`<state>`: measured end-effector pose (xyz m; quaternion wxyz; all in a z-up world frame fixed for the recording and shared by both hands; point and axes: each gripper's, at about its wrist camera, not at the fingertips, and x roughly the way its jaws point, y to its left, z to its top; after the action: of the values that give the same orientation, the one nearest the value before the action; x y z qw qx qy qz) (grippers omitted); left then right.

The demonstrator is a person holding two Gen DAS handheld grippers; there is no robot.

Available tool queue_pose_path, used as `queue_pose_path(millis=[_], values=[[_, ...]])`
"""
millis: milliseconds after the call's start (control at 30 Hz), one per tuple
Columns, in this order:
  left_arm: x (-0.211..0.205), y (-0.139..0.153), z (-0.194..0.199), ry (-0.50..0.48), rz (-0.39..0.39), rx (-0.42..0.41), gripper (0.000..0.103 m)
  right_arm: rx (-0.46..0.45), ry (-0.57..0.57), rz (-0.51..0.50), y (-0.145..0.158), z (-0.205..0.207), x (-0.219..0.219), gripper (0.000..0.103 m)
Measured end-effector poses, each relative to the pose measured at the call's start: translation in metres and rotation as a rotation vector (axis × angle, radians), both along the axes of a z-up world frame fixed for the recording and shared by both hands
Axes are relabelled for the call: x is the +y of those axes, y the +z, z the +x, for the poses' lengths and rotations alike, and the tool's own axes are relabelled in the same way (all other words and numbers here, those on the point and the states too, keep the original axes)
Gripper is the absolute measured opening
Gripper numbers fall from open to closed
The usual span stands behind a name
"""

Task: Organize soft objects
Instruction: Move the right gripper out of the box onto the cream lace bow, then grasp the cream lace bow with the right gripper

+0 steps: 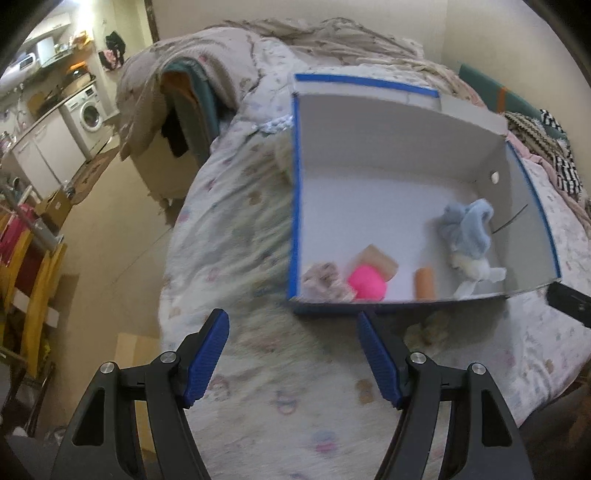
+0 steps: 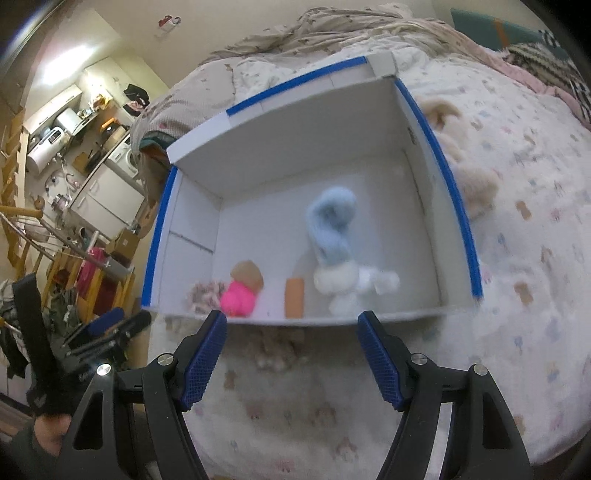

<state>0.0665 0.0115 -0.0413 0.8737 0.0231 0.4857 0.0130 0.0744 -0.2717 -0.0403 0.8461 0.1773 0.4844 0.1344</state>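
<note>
A white cardboard box with blue-taped rims (image 1: 295, 184) (image 2: 458, 192) sits on the bed. Inside lie a blue and white plush toy (image 1: 467, 236) (image 2: 336, 236), an orange cylinder (image 1: 425, 283) (image 2: 294, 297), a pink ball (image 1: 367, 282) (image 2: 239, 298), a tan block (image 1: 380, 259) (image 2: 246, 273) and a patterned fabric piece (image 1: 325, 281) (image 2: 205, 293). My left gripper (image 1: 293, 325) is open and empty, just before the box's near wall. My right gripper (image 2: 291, 325) is open and empty at the near wall. A beige plush (image 2: 476, 184) lies on the bed right of the box.
The bed has a pale patterned quilt (image 1: 236, 229) (image 2: 528, 258) and bunched blankets (image 1: 332, 33) at the head. Another small beige soft thing (image 1: 428, 328) (image 2: 277, 350) lies before the box. Left of the bed are floor, a yellow rack (image 1: 33, 280) and kitchen units (image 1: 55, 140).
</note>
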Motion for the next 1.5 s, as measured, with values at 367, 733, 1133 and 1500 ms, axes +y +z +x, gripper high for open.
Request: queue_pose_path(millis=[367, 733, 1133, 1500], values=[[0.004, -0.012, 0.002, 0.022, -0.017, 0.043, 0.069, 0.144, 0.064, 0.042, -0.034, 0.002, 0.02, 0.077], [0.0, -0.018, 0.005, 0.008, -0.031, 0.075, 0.069, 0.22, 0.197, -0.161, -0.078, 0.026, 0.089, 0.077], [0.008, -0.029, 0.008, 0.024, -0.023, 0.1, 0.069, 0.255, 0.258, -0.258, -0.099, 0.037, 0.118, 0.037], [-0.022, -0.043, 0.015, -0.038, 0.004, 0.12, 0.069, 0.179, 0.251, -0.165, -0.063, 0.012, 0.089, 0.023]])
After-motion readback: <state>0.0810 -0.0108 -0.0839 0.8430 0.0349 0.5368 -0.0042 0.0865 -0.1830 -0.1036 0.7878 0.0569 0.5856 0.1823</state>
